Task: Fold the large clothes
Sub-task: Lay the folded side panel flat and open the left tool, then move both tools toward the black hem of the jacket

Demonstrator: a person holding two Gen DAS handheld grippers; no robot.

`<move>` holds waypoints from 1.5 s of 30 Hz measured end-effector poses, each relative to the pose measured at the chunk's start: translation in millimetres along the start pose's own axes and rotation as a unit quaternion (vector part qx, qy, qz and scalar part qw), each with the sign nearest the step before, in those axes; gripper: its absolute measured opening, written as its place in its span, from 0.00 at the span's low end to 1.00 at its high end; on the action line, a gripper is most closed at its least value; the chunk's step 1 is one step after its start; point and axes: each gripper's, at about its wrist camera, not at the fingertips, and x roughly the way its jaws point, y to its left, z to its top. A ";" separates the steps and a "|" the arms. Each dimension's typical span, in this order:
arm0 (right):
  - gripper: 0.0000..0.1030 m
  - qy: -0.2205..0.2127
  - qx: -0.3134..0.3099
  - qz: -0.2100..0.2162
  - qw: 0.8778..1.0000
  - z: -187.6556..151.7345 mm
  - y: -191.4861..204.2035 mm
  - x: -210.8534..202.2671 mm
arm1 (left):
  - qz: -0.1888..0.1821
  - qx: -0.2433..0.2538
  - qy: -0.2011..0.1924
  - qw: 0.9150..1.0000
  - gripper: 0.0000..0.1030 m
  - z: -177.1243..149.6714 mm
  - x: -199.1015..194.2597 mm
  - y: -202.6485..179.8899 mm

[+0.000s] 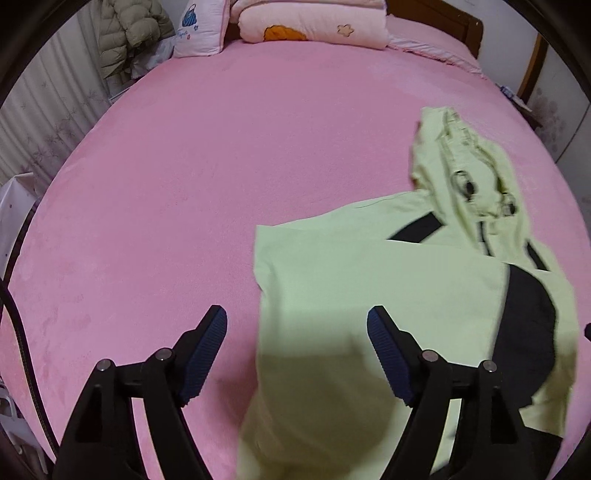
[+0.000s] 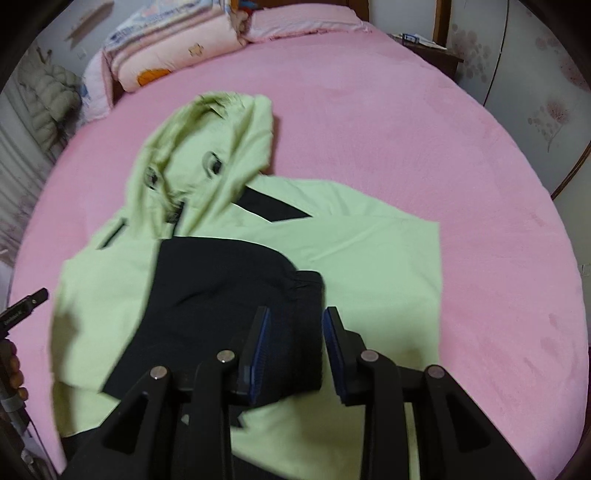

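A light green hooded jacket [image 1: 369, 288] with black panels lies flat on the pink bed [image 1: 184, 166]. Its hood [image 1: 461, 166] points toward the headboard. My left gripper [image 1: 297, 332] hangs open and wide above the jacket's left edge, with nothing between its pads. In the right wrist view the jacket [image 2: 369, 251] has a black sleeve [image 2: 229, 288] folded across its body. My right gripper [image 2: 295, 332] hovers over that sleeve's cuff with the jaws narrowly apart. The right pad [image 2: 334, 343] stands clear of the cloth, which lies flat below.
A folded pink quilt [image 1: 314, 26] and a pillow [image 1: 201, 29] sit at the head of the bed. A puffer coat [image 1: 129, 33] hangs at the far left. A nightstand [image 2: 432, 48] stands at the far right. A hand [image 2: 13, 369] shows at the left edge.
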 end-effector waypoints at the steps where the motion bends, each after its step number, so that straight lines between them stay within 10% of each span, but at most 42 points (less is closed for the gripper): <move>1: 0.29 -0.007 0.001 0.004 1.000 -0.2 1.4 -11.6 | -0.010 0.000 -0.003 1.000 0.75 -4.5 -17.5 -5.3; 22: 0.29 -0.063 -0.087 0.054 0.993 -25.0 45.5 -203.0 | -0.048 0.011 -0.103 0.993 0.77 -48.9 -263.2 -63.1; 45: 0.31 -0.186 -0.093 0.052 0.977 -117.4 37.0 -295.3 | -0.049 -0.027 -0.098 0.994 0.77 -140.9 -316.8 -14.8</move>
